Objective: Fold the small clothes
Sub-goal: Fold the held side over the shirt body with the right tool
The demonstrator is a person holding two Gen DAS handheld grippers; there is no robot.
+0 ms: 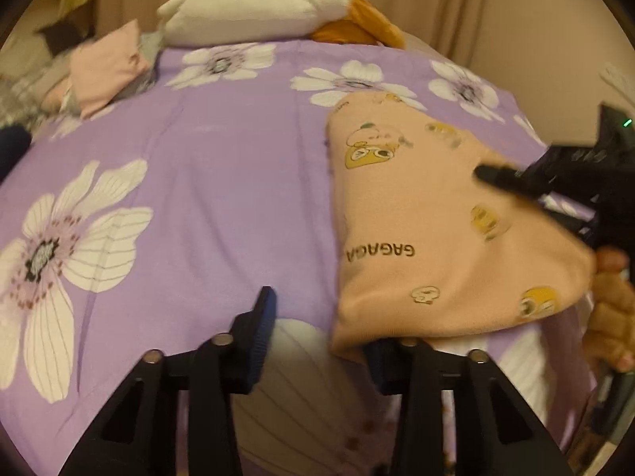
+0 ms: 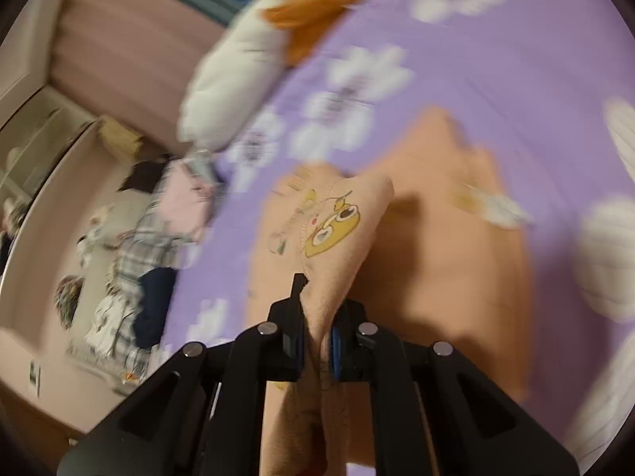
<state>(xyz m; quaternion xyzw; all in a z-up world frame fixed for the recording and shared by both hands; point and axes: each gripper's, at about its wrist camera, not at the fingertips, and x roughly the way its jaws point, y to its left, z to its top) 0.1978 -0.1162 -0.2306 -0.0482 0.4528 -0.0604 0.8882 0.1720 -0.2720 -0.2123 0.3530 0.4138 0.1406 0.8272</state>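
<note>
Reading the peach garment (image 1: 428, 214), we make out "GAGAGA" in dark letters, upside down from the left wrist view, among yellow cartoon duck prints. It lies on the purple floral bedsheet (image 1: 222, 182), to the right of our left gripper (image 1: 317, 337), whose fingers stand spread apart and hold nothing. Our right gripper (image 2: 315, 341) is clenched on a bunched fold of the garment.
</note>
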